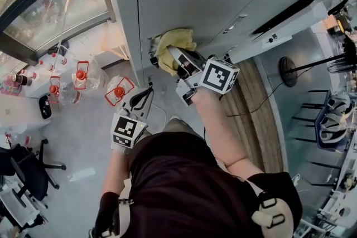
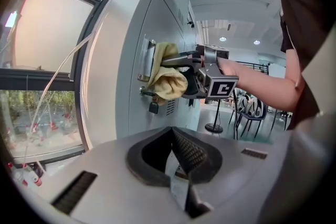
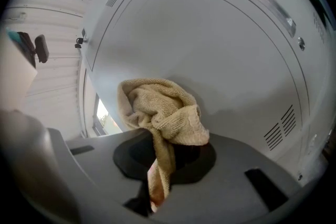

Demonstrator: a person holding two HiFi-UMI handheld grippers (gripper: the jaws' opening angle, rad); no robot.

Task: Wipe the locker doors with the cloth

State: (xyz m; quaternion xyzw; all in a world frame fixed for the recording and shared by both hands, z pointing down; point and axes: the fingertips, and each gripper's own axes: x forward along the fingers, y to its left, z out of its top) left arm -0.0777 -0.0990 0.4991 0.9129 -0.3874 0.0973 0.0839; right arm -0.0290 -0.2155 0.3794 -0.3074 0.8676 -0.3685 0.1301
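— Where is the cloth (image 3: 164,113) sitting right now?

— The right gripper (image 1: 169,59) is clamping it; a strip is running down between the closed jaws, and the yellow bunch is pressing against the grey locker door (image 1: 215,8) at the door's handle edge, just above the padlock (image 2: 153,107).

— And the left gripper (image 2: 177,178)?

— It is hanging low beside the person's body, apart from the lockers, jaws meeting with nothing between them.

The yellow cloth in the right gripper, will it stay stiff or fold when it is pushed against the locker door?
Likely floppy: the cloth droops in bunched folds over the right gripper, so it should flatten against the locker door. Its looped terry surface probably grips rather than slides.
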